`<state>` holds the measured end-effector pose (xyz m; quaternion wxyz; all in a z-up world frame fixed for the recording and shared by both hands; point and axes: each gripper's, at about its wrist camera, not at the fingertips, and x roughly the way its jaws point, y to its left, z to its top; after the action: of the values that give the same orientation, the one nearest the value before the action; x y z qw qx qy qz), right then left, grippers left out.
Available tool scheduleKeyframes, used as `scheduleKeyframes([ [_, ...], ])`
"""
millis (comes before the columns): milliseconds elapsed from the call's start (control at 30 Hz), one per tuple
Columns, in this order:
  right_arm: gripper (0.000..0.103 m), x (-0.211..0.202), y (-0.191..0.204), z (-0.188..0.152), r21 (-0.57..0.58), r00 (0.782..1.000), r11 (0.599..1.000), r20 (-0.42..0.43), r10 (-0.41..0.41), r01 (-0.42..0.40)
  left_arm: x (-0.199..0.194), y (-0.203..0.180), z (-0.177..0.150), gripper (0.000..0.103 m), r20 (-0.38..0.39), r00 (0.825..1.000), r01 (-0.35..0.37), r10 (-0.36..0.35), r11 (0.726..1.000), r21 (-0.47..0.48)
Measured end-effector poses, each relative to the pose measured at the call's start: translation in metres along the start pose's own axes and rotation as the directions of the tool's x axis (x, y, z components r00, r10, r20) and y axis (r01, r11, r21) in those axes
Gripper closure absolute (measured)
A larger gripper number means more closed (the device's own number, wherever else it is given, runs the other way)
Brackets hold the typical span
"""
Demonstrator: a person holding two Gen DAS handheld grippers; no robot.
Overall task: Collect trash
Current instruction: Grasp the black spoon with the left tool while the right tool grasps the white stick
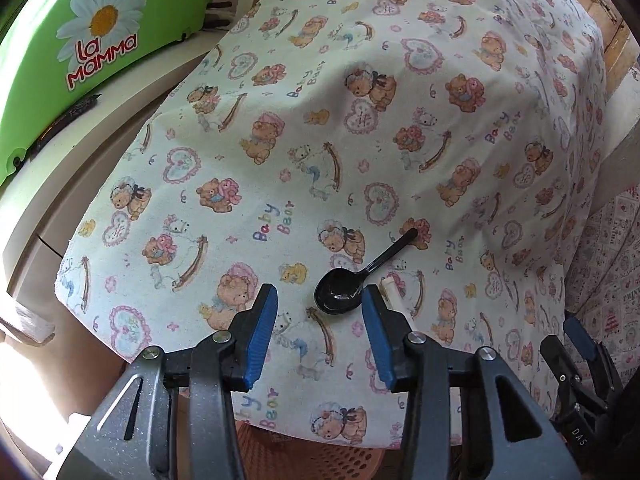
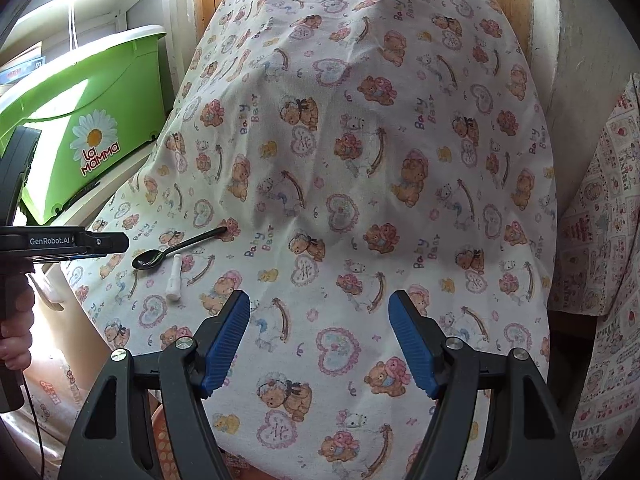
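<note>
A black plastic spoon (image 1: 340, 290) lies on the teddy-bear tablecloth (image 1: 360, 140), its handle pointing up and to the right. My left gripper (image 1: 319, 296) hovers just in front of it, tilted down, jaws apart. The spoon's bowl sits close by the right finger (image 1: 374, 312), and neither pad presses on it. A small white plastic tube (image 1: 390, 286) lies just beyond that finger. In the right wrist view the spoon (image 2: 154, 258) and the tube (image 2: 175, 278) rest at left near the cloth's edge. My right gripper (image 2: 318, 304) stands open over bare cloth, holding nothing.
A green tub with a daisy label (image 1: 80, 40) stands on a shelf to the left. An orange perforated basket (image 1: 304, 456) sits below the table's near edge. Another patterned cloth (image 2: 600, 240) hangs at right. A hand (image 2: 16, 320) holds the left gripper.
</note>
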<state>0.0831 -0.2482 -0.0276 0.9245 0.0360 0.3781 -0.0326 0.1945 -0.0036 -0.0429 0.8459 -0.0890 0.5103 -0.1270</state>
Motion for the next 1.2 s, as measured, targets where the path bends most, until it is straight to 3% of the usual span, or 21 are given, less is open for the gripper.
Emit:
scheduleKeyframes([
  [100,0.029,0.0,0.0,0.0,-0.006,1.0,1.0,-0.003,-0.003,0.003,0.009,0.006,0.0,0.069,-0.005,1.0,0.005,-0.006,0.999,-0.041],
  [267,0.029,0.0,-0.001,0.0,-0.008,1.0,1.0,-0.004,-0.006,0.006,0.015,0.004,-0.002,0.081,-0.009,1.0,0.011,-0.012,0.999,-0.033],
  [533,0.029,-0.001,-0.001,0.001,0.0,1.0,1.0,-0.002,0.001,-0.001,0.023,-0.006,-0.005,0.081,-0.014,1.0,-0.021,0.021,0.999,0.025],
  [567,0.029,-0.001,-0.001,0.001,-0.002,1.0,1.0,-0.002,0.0,0.0,0.023,-0.006,-0.005,0.097,-0.015,1.0,-0.012,0.012,1.0,0.029],
  [600,0.029,-0.001,0.0,0.001,-0.005,1.0,1.0,-0.001,-0.003,0.002,0.023,-0.008,-0.006,0.102,-0.009,1.0,0.003,-0.003,1.0,0.029],
  [733,0.029,0.0,0.002,0.001,-0.008,1.0,1.0,0.0,-0.008,0.008,-0.001,-0.014,-0.005,0.102,0.087,0.996,0.017,-0.02,0.999,0.036],
  [933,0.029,0.003,0.01,0.001,-0.014,1.0,1.0,0.0,0.011,-0.011,-0.05,-0.024,-0.004,0.102,0.258,0.965,-0.069,0.041,0.993,0.101],
  [1200,0.029,0.011,0.041,0.006,-0.041,0.998,0.997,0.006,0.07,-0.07,-0.082,-0.021,-0.01,0.102,0.387,0.912,-0.19,0.133,0.975,0.113],
])
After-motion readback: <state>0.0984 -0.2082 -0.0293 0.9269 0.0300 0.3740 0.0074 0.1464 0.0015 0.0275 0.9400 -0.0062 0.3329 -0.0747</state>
